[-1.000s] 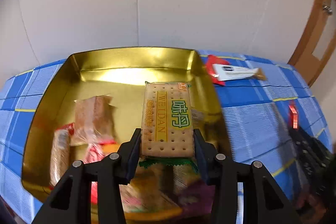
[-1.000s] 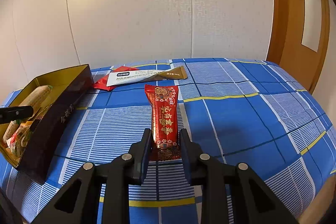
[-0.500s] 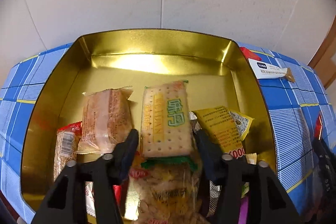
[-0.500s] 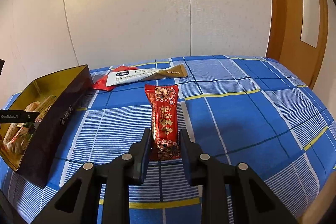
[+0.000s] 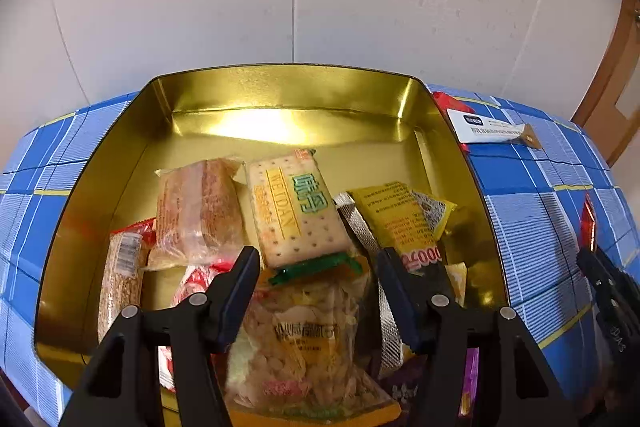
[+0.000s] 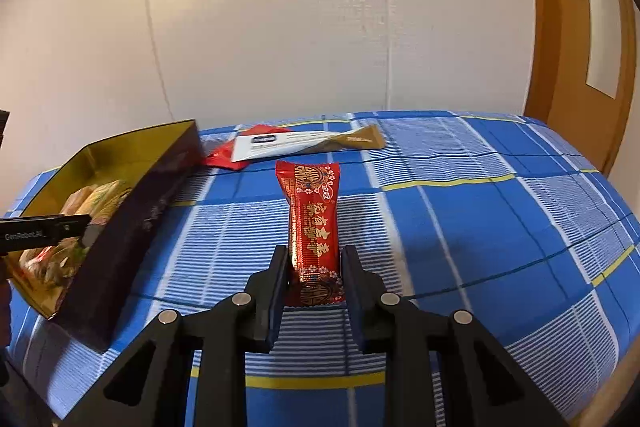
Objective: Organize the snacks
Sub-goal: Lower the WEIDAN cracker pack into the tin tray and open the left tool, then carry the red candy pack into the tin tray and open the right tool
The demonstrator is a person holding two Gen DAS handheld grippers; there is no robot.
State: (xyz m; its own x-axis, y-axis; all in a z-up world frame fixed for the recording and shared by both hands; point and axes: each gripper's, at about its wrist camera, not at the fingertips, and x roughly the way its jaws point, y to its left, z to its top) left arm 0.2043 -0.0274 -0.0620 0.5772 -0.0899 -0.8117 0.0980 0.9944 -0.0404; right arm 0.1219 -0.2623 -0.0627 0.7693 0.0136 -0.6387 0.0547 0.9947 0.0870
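Left gripper [image 5: 318, 269] is over the gold tin [image 5: 288, 87], fingers spread wide with nothing between them. The cracker pack [image 5: 296, 207] lies loose and skewed in the middle of the tin, on top of the other snacks, between the clear-wrapped cake [image 5: 198, 211] and the yellow sachet [image 5: 400, 217]. Judgement: drop-off step for the left side is done.

Right gripper [image 6: 314, 263] pinches the lower end of the red snack bar [image 6: 314, 223], fingers pressed against both sides of the wrapper. The bar stands out ahead of the fingers above the blue checked cloth [image 6: 480, 227], well right of the tin [image 6: 132, 227]. A white-and-brown bar [image 6: 304, 145] on a red packet [image 6: 224, 159] lies on the cloth near the tin's far right corner, not yet collected.

Next move, as I read it: left backs up and out to clear the tin; right carries the red bar left over the near wall and releases it onto bare gold floor toward the far edge. Then the white-and-brown bar.

Diff vs 1.0 s ago: left was clamped on the cracker pack held above the tin; now it's let go and the pack has settled at an angle. Left view is also closer and more centred on the tin. Right grip unchanged, bar shifted only slightly.
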